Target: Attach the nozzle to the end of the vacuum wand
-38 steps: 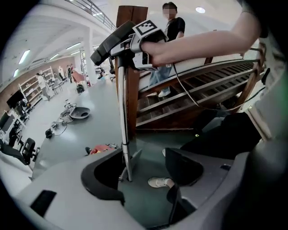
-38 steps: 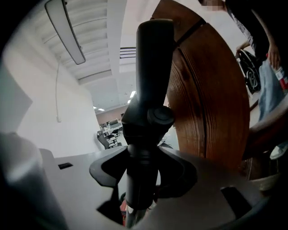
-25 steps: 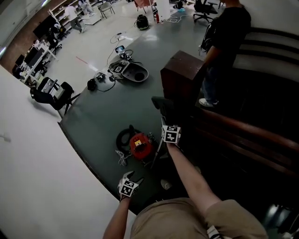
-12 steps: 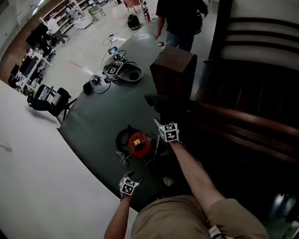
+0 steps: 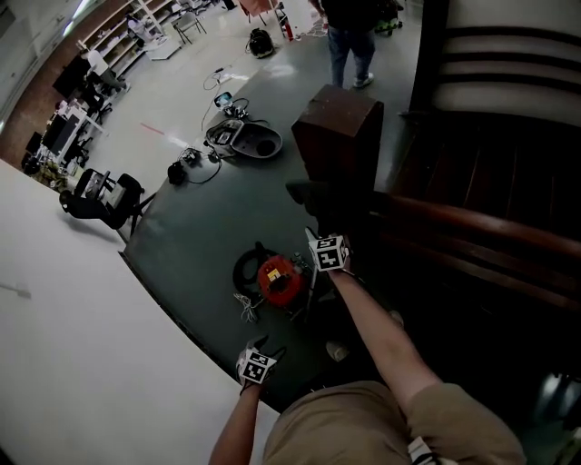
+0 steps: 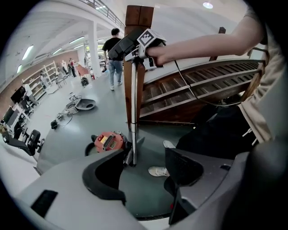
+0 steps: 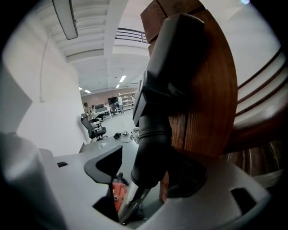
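Observation:
A slim metal wand (image 6: pixel 133 112) stands upright on the grey floor beside the red vacuum canister (image 5: pixel 277 280). On its top sits the black nozzle (image 7: pixel 167 67), also seen in the head view (image 5: pixel 313 195) in front of the wooden post. My right gripper (image 7: pixel 148 175) is up at the wand's top, its jaws on either side of the nozzle's round collar (image 7: pixel 152 152); a gap shows by the left pad (image 7: pixel 107 170). Low near the white wall, my left gripper (image 5: pixel 257 361) is open and empty, pointing down at the wand's foot (image 6: pixel 131 159).
A dark wooden post (image 5: pixel 340 136) and a stair rail (image 5: pixel 472 232) rise just behind the wand. A white shoe (image 5: pixel 338 350) rests near the wand's foot. Further back lie a grey machine with cables (image 5: pixel 245 139) and an office chair (image 5: pixel 104 195). A person (image 5: pixel 349 27) walks at the back.
The person who stood by the wooden post has walked off to the back of the hall. Both grippers stay about where they were, the right one still at the wand's top.

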Action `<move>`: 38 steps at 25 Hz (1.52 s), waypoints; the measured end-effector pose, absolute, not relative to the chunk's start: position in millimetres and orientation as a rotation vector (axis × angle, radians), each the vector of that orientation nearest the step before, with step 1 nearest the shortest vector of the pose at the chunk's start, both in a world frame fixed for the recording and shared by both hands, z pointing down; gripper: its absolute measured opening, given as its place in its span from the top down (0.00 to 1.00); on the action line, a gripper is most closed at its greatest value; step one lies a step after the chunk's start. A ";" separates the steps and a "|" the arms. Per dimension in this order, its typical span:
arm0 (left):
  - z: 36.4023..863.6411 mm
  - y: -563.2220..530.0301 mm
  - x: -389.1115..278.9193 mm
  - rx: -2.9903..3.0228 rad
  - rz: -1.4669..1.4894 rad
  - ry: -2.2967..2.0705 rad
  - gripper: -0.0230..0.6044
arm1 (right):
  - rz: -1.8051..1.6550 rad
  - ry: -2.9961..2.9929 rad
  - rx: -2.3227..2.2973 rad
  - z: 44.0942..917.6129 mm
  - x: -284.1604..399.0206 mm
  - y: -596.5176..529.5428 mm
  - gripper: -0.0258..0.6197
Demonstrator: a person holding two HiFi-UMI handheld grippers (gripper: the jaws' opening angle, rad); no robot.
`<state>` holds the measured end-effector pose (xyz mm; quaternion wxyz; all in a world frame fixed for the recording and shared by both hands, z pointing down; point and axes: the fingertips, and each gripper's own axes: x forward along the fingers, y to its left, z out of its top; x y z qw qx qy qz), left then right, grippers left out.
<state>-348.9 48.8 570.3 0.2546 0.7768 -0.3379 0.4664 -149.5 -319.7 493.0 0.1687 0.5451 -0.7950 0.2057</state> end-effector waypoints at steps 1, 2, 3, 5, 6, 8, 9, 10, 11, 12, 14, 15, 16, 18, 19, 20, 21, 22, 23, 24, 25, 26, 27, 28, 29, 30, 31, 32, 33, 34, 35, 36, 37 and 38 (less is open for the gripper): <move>571.8 50.6 -352.0 2.102 1.269 -0.922 0.48 | 0.584 -2.245 1.562 494.6 -150.0 -323.7 0.51; 573.7 53.0 -355.2 2.093 1.270 -0.925 0.49 | 0.584 -2.231 1.573 496.6 -150.3 -327.9 0.51; 575.6 56.0 -358.5 2.084 1.271 -0.927 0.48 | 0.587 -2.219 1.582 498.8 -150.7 -331.5 0.51; 578.3 62.6 -365.7 2.064 1.272 -0.932 0.49 | 0.594 -2.180 1.600 504.0 -149.7 -337.1 0.53; 579.2 65.6 -369.6 2.055 1.274 -0.935 0.48 | 0.595 -2.157 1.609 506.7 -148.3 -339.1 0.58; 580.7 70.9 -377.1 2.038 1.278 -0.942 0.48 | 0.606 -2.147 1.621 507.1 -146.5 -340.0 0.58; 581.0 73.2 -380.9 2.031 1.280 -0.946 0.48 | 0.615 -2.168 1.632 503.2 -145.8 -338.4 0.58; 581.0 75.4 -384.7 2.024 1.280 -0.951 0.48 | 0.619 -2.204 1.656 497.7 -144.2 -335.5 0.58; 581.2 77.4 -387.9 2.016 1.279 -0.955 0.49 | 0.610 -2.242 1.690 492.8 -140.9 -331.8 0.56; 581.6 78.9 -390.5 2.010 1.276 -0.958 0.49 | 0.586 -2.272 1.728 489.8 -136.1 -327.4 0.55; 584.3 81.4 -393.5 1.998 1.272 -0.961 0.49 | 0.518 -2.293 1.780 489.5 -127.4 -316.6 0.53; 586.6 82.6 -394.3 1.993 1.274 -0.960 0.49 | 0.487 -2.296 1.790 490.1 -124.9 -310.9 0.53; 589.3 83.5 -395.0 1.988 1.276 -0.957 0.49 | 0.465 -2.303 1.792 489.9 -123.4 -305.7 0.53; 594.4 83.1 -395.7 1.981 1.283 -0.946 0.49 | 0.443 -2.338 1.771 486.7 -123.8 -298.0 0.53; 596.2 81.9 -395.5 1.979 1.288 -0.939 0.49 | 0.432 -2.366 1.743 482.7 -126.9 -294.7 0.53; 597.5 80.7 -394.9 1.979 1.292 -0.932 0.49 | 0.411 -2.398 1.704 478.6 -132.0 -291.5 0.53; 598.3 79.9 -393.5 1.979 1.295 -0.924 0.49 | 0.378 -2.433 1.654 475.5 -138.6 -288.2 0.52; 598.6 79.7 -391.3 1.980 1.297 -0.915 0.49 | 0.337 -2.469 1.593 473.6 -146.8 -284.6 0.52; 598.6 79.4 -388.4 1.981 1.298 -0.906 0.48 | 0.292 -2.502 1.520 473.6 -156.2 -281.6 0.51; 598.7 78.4 -385.5 1.985 1.302 -0.896 0.49 | 0.251 -2.518 1.440 476.9 -165.7 -280.7 0.51; 599.5 75.9 -383.1 1.994 1.308 -0.885 0.49 | 0.228 -2.504 1.373 483.9 -172.9 -283.8 0.51; 600.4 72.2 -381.0 2.005 1.318 -0.873 0.49 | 0.241 -2.466 1.343 492.2 -175.1 -290.6 0.51; 600.9 68.9 -378.5 2.014 1.330 -0.859 0.49 | 0.288 -2.424 1.354 498.7 -172.0 -297.7 0.49; 601.1 67.2 -375.3 2.021 1.343 -0.846 0.49 | 0.350 -2.392 1.391 502.2 -165.6 -301.6 0.49; 600.6 66.5 -371.9 2.027 1.355 -0.835 0.49 | 0.404 -2.373 1.434 504.1 -158.5 -301.4 0.49; 599.6 65.8 -368.8 2.033 1.362 -0.828 0.49 | 0.438 -2.363 1.468 505.7 -152.2 -299.3 0.47; 598.4 64.5 -366.5 2.039 1.364 -0.824 0.49 | 0.451 -2.356 1.491 507.2 -147.0 -297.6 0.47; 597.7 63.3 -365.1 2.043 1.364 -0.822 0.49 | 0.446 -2.350 1.504 508.2 -143.2 -297.5 0.47; 598.1 62.8 -364.5 2.044 1.366 -0.819 0.49 | 0.438 -2.346 1.510 508.5 -141.1 -298.6 0.47; 599.5 63.2 -365.0 2.041 1.371 -0.816 0.49 | 0.436 -2.346 1.512 508.2 -140.8 -300.4 0.47; 601.4 64.2 -366.1 2.035 1.377 -0.811 0.49 | 0.440 -2.347 1.512 507.5 -141.7 -302.1 0.47; 603.1 65.6 -367.5 2.026 1.382 -0.807 0.49 | 0.447 -2.347 1.511 507.1 -143.2 -303.5 0.47; 604.3 67.0 -368.7 2.017 1.385 -0.803 0.49 | 0.455 -2.345 1.508 507.2 -144.5 -304.2 0.47; 605.1 68.4 -369.3 2.010 1.387 -0.801 0.49 | 0.462 -2.339 1.506 508.1 -144.9 -304.3 0.47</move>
